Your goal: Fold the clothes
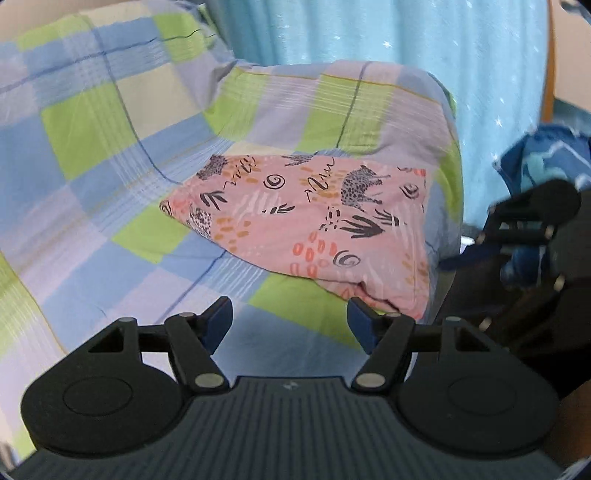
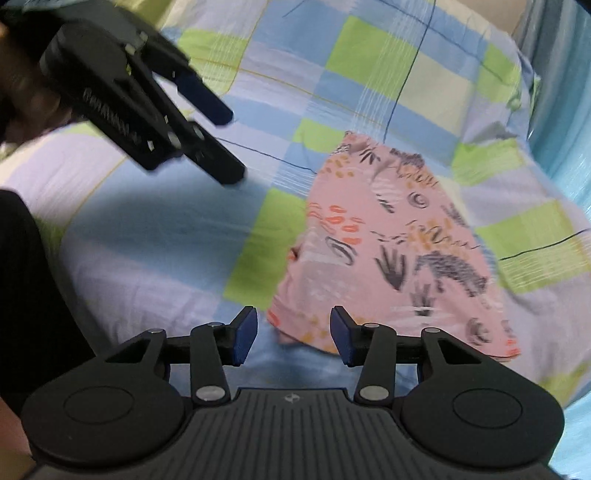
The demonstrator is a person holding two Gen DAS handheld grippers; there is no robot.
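While one folded pink garment [image 1: 314, 236] lies on checked sheet [image 1: 92, 155], two hand-held grippers gape empty.

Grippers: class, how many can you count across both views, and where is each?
2. The left gripper hovers open before the pink cloth; the right gripper hovers open at its near edge.

The folded garment [image 1: 314, 229] was pink, printed with dark spotted animals, black leaves and spirals, and orange and coral dots. The bedsheet [image 1: 110, 155] under it was checked in blue, lime green, lilac and cream. The curtain [image 1: 369, 33] was light blue. My fingertips [image 2: 245, 334] had blue pads.
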